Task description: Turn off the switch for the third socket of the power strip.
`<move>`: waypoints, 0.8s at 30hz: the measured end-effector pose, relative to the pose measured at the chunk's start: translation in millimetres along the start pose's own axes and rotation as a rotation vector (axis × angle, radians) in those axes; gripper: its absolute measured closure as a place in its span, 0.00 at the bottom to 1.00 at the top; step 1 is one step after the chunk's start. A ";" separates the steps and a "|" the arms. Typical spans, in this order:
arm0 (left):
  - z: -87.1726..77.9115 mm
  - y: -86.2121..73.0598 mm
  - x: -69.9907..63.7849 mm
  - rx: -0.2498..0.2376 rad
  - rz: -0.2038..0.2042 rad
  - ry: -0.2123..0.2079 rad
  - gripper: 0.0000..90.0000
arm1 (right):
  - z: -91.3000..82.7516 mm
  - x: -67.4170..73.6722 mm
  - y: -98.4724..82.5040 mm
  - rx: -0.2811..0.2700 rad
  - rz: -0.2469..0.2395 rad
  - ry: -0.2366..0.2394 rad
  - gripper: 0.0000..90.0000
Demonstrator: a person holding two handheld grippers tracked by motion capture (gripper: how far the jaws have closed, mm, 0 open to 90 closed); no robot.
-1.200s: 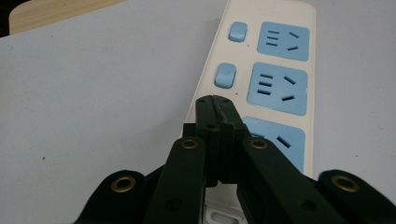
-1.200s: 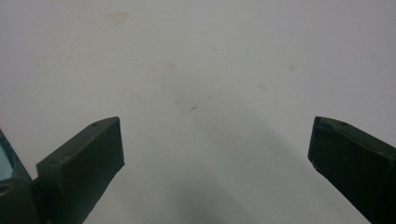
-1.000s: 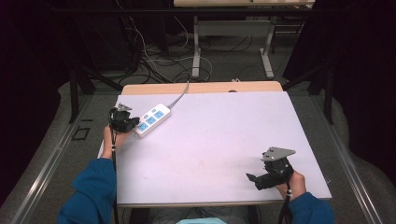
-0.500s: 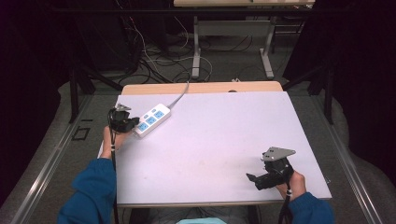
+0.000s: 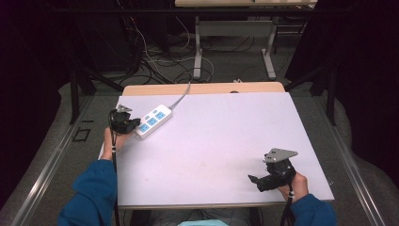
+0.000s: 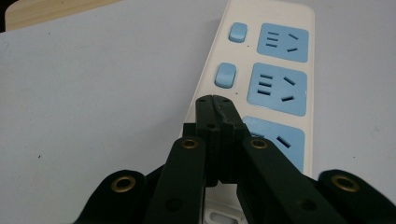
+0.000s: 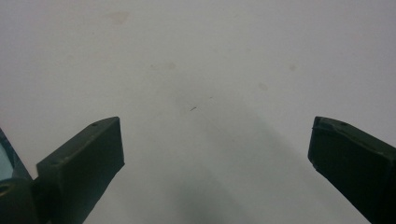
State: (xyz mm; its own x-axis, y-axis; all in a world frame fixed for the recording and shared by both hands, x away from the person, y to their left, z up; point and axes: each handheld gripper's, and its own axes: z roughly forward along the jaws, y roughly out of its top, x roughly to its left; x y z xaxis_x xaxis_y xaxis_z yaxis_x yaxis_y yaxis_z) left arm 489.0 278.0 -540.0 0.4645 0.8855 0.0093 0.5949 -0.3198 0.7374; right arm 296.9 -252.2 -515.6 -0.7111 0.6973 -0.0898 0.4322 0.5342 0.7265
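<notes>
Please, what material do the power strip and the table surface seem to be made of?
Power strip: probably hard moulded plastic, a smooth cream-white body with matte light-blue socket faces and switches; its rounded edges and even colour suggest this.

Table: a smooth, matte, pale sheet, perhaps laminate or a mat, with faint stains; a light wood-look edge shows at the far side, so the core may be wood board.

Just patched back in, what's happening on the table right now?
A person holds a gripper in each hand at a white table. The left gripper, jaws shut together, has its tips over the near end of a white power strip with blue sockets, beside its switch buttons; I cannot tell if they touch it. The right gripper sits at the table's near right corner, jaws wide open over bare tabletop, holding nothing.
</notes>
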 end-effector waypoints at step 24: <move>-0.1 0.0 -0.5 -0.001 -0.002 0.002 1.00 | -0.2 0.1 0.0 0.000 0.001 -0.001 0.03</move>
State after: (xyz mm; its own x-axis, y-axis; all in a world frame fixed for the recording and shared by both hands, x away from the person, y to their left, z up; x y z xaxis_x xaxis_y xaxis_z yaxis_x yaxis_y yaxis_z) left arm 488.7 277.7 -539.9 0.4621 0.8868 0.0089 0.5954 -0.3177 0.7379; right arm 296.7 -252.2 -515.4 -0.7099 0.6986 -0.0901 0.4328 0.5335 0.7266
